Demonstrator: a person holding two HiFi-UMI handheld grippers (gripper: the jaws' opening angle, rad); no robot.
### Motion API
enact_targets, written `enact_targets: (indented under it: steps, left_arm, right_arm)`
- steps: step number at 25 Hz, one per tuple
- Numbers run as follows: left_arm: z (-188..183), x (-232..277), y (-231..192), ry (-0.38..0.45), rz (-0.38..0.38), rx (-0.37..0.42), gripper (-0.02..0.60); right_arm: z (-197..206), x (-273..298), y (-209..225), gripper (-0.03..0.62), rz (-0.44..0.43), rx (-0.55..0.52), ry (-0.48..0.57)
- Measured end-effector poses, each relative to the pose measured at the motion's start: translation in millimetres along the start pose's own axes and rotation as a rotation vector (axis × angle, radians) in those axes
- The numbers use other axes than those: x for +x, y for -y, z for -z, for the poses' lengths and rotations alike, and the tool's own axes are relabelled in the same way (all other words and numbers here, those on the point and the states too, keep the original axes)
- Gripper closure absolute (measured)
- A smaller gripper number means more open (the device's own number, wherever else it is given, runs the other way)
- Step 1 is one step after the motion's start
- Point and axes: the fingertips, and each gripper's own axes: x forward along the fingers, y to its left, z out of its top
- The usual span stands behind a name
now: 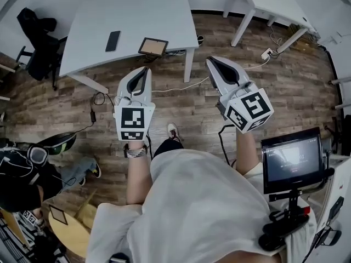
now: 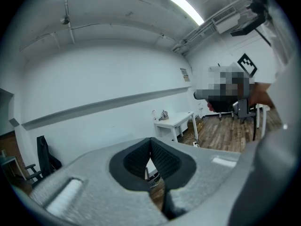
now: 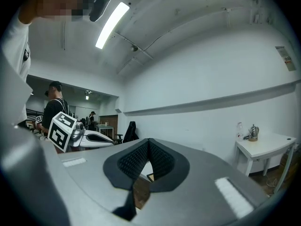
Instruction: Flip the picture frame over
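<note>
Holding both tongs out over the wooden floor point(image 1: 181, 100), I have the left tongs point(image 1: 145, 70) and the right tongs point(image 1: 215, 62) pressed shut with nothing between them. The picture frame point(image 1: 153, 46) is ahead, on the near right part of the white desk point(image 1: 137, 10), close to its near edge and well apart from both tips. A black phone point(image 1: 112, 40) lies on the desk to the frame's left.

My main worry is that edge. If I nudge the frame toward me while working a tip under it, it could slide off the desk and drop to the floor. Shut tongs will only push it, so I judge they must open before contact. I cannot tell whether the frame lies flat or leans on a stand, and a wrong guess could knock it over. A wide swing of the left tongs might shove the phone. A cable point(image 1: 181, 86) trails across the floor between me and the desk and could catch a foot.

As for writing, the marker cube point(image 1: 133, 124) shows only black-and-white squares. The screen point(image 1: 292, 159) at near right is too small to read.
</note>
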Motion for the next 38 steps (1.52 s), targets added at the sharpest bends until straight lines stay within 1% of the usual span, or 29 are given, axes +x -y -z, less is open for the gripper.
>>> enact_targets:
  steps: [2,4,7,11,15,19,25,29,32,38]
  left_arm:
    - [9,20,-17,-0.017,0.014,0.021,0.578]
    - [12,29,-25,-0.037,0.023,0.057,0.578]
    - [19,39,-27,-0.090,0.055,0.113,0.561]
    - [38,61,-33,-0.147,0.119,0.171,0.542]
    - [66,88,-42,-0.197,0.183,0.219,0.526]
    - [92,111,-34,-0.262,0.230,0.297,0.503]
    - [141,147,-35,-0.345,0.245,0.379,0.485]
    - [173,171,-31,-0.405,0.269,0.407,0.476]
    - [192,190,-25,-0.429,0.277,0.420,0.474]
    - [233,218,-14,-0.481,0.314,0.470,0.434]
  right_arm:
    - [7,25,6,0.592,0.005,-0.003,-0.011]
    - [9,38,10,0.592,0.011,-0.002,-0.013]
    - [10,47,12,0.592,0.021,-0.009,-0.018]
    - [24,74,16,0.592,0.050,-0.018,-0.060]
    - [49,104,26,0.592,0.086,-0.010,-0.114]
    - [74,116,38,0.592,0.109,0.032,-0.159]
    - [122,135,54,0.592,0.121,0.062,-0.230]
    - [156,147,71,0.592,0.116,0.080,-0.275]
    - [182,156,87,0.592,0.113,0.078,-0.314]
    - [225,173,104,0.592,0.112,0.102,-0.380]
